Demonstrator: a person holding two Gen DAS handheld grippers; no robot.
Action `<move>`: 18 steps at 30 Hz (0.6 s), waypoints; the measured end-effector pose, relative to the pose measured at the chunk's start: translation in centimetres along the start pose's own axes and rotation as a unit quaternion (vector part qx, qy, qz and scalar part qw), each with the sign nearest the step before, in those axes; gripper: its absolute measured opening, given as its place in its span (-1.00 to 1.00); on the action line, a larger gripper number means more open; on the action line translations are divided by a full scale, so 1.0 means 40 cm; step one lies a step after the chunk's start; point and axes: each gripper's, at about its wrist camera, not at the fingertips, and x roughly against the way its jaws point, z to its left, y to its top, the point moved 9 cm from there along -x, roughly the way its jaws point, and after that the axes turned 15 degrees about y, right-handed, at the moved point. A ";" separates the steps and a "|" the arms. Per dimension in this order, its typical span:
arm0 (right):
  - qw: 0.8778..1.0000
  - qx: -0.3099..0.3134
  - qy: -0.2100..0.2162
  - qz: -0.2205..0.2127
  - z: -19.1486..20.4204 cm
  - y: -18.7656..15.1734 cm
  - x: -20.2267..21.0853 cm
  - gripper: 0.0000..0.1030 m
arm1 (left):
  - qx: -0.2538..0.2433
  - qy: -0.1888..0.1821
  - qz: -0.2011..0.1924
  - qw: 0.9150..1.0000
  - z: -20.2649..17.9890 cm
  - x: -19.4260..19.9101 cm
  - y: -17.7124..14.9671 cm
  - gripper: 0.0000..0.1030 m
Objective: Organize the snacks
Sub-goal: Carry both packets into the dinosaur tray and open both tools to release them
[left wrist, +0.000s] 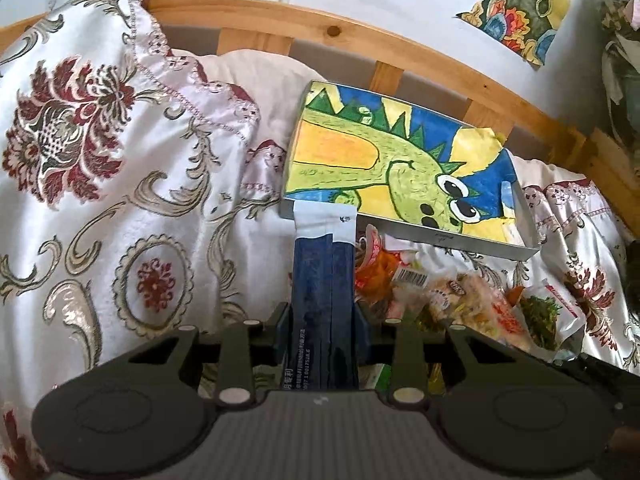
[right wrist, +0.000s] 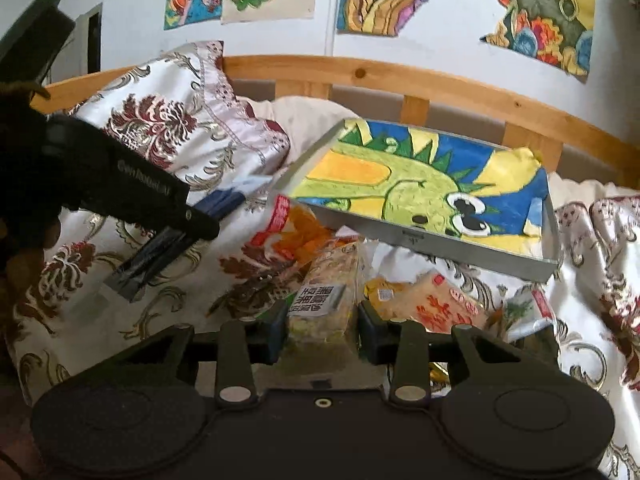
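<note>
**Both tongs loaded, tray straight ahead**

Plainly, the left tongs [left wrist: 323, 316] were clamped on a long dark-blue sachet [left wrist: 322, 280], its glossy film creased lengthwise and its white crimped end [left wrist: 325, 222] pointing forward. The sachet's long axis ran along the fingers and straight at the near-left corner of the tray [left wrist: 448, 236]; its white tip seemed to reach, or overlap, that rim, though contact could not be judged. In the right wrist view the same tongs [right wrist: 200, 224] entered from the left, with the sachet [right wrist: 160, 252] sticking out on both sides of them.

The right tongs [right wrist: 323, 320] stood at a moderate width around a clear packet of pale snacks [right wrist: 324, 300] with a printed label; the pads looked to be touching its sides, so it was probably held. Its long axis also pointed ahead, toward the tray's near wall.

The tray was a shallow grey rectangular box, stiff-walled, tilted on the soft bedding, and lined with a crayon drawing of a green dinosaur [right wrist: 420, 188]. Its inside held no snacks. The left tongs were the nearer to it.

Between tongs and tray lay a loose heap of crinkly packets [left wrist: 440, 292]: orange-red, pale, one green. Beneath them was a satin floral bedspread [left wrist: 120, 200], slippery-looking, with a pine headboard [left wrist: 360, 40] behind.
</note>
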 end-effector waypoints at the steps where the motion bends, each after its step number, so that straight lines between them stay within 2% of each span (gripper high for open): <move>1: 1.000 0.004 -0.002 0.001 0.000 -0.001 0.000 -0.25 | 0.000 0.000 0.000 1.000 -0.003 -0.001 0.000 -0.28; 9: 0.992 0.116 -0.034 -0.025 0.047 0.019 0.019 -0.25 | 0.005 -0.002 -0.006 1.000 -0.004 0.004 0.010 -0.28; 12: 0.991 0.121 -0.045 -0.032 0.031 0.033 0.024 -0.25 | 0.004 0.000 -0.010 1.000 -0.005 0.005 0.024 -0.28; 18: 0.988 0.115 -0.080 -0.069 -0.079 0.120 0.033 -0.25 | 0.002 -0.002 -0.023 1.000 -0.029 -0.013 0.086 -0.28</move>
